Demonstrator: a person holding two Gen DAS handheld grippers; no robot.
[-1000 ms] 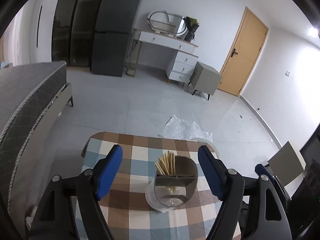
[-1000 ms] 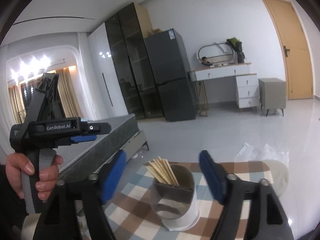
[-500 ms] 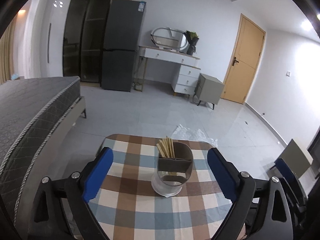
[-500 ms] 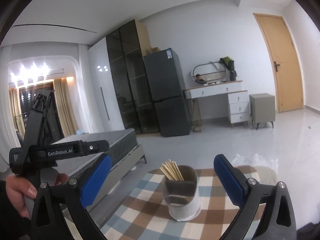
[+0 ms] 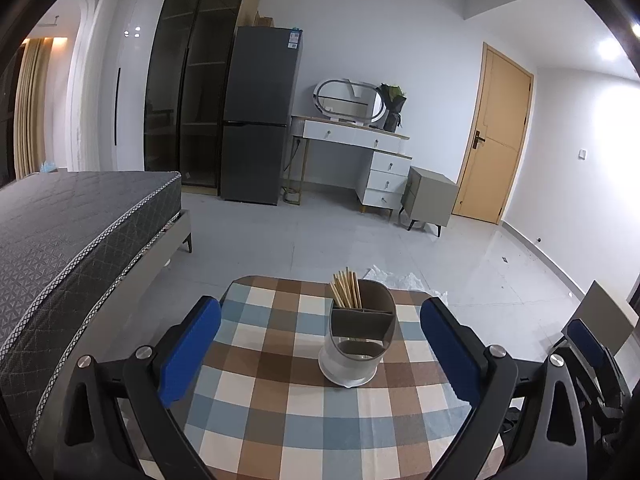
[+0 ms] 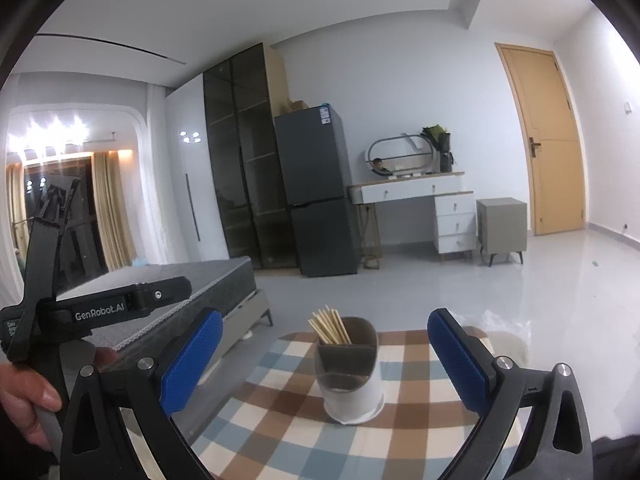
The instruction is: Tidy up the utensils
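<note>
In the left wrist view the utensil holder (image 5: 360, 344) with its chopsticks (image 5: 346, 289) stands on the checked table (image 5: 280, 408), bare cloth around it, ahead of the left gripper (image 5: 320, 354), whose empty jaws are opening; the holder's far compartments are hard to make out. In the right wrist view the right gripper (image 6: 325, 360) is spread wide, empty, the holder (image 6: 349, 372) well beyond its pads, and the table's near edge is cut off.

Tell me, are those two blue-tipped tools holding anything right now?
No, nothing is held. The left tool is opening and the right tool is wide open; the holder of chopsticks stands free on the table.
</note>
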